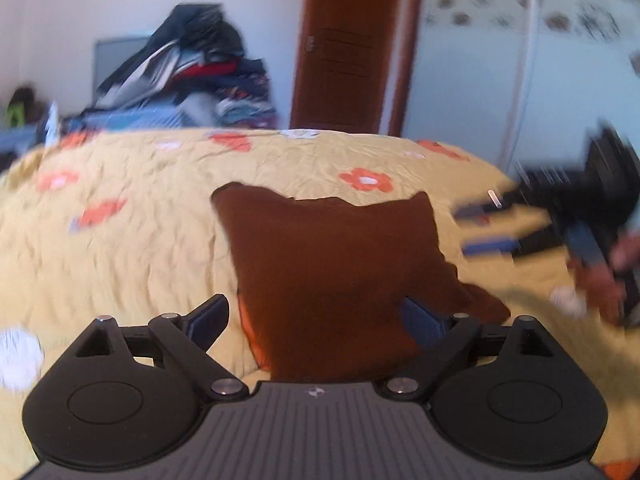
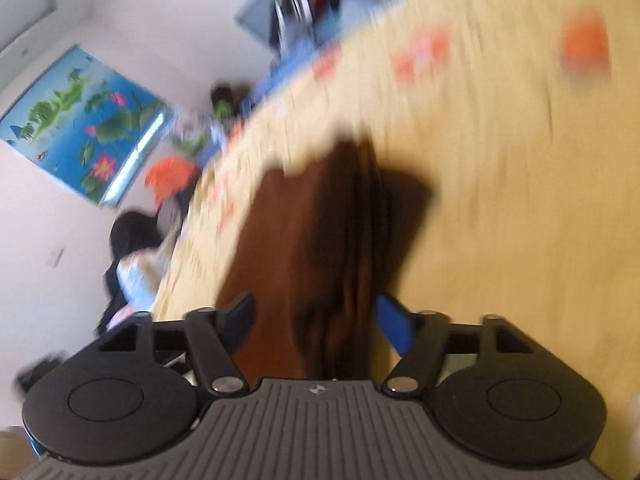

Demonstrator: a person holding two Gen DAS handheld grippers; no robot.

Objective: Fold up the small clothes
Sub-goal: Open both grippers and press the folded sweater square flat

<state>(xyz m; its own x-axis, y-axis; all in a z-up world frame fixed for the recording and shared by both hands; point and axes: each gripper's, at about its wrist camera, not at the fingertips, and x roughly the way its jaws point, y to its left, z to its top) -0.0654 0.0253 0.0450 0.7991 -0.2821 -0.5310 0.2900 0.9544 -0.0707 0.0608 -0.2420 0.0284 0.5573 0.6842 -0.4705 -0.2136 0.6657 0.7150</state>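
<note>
Lying folded on the yellow flowered bedspread [image 1: 140,248], the brown garment [image 1: 332,264] sits between both tongs; the left gripper [image 1: 316,320] gapes wide, the right gripper [image 2: 316,320] stands apart, gripping nothing.

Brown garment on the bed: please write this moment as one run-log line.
brown garment: folded, on yellow bedspread | left gripper: open | right gripper: open | both blurred

Left wrist view: low and close over the bed [image 1: 160,208], angled downward toward the door [image 1: 344,48] at 12 o'clock. Right wrist view: rolled, blurred, equally close. Both share the brown garment [image 1: 336,264] [image 2: 304,248] at centre.
</note>
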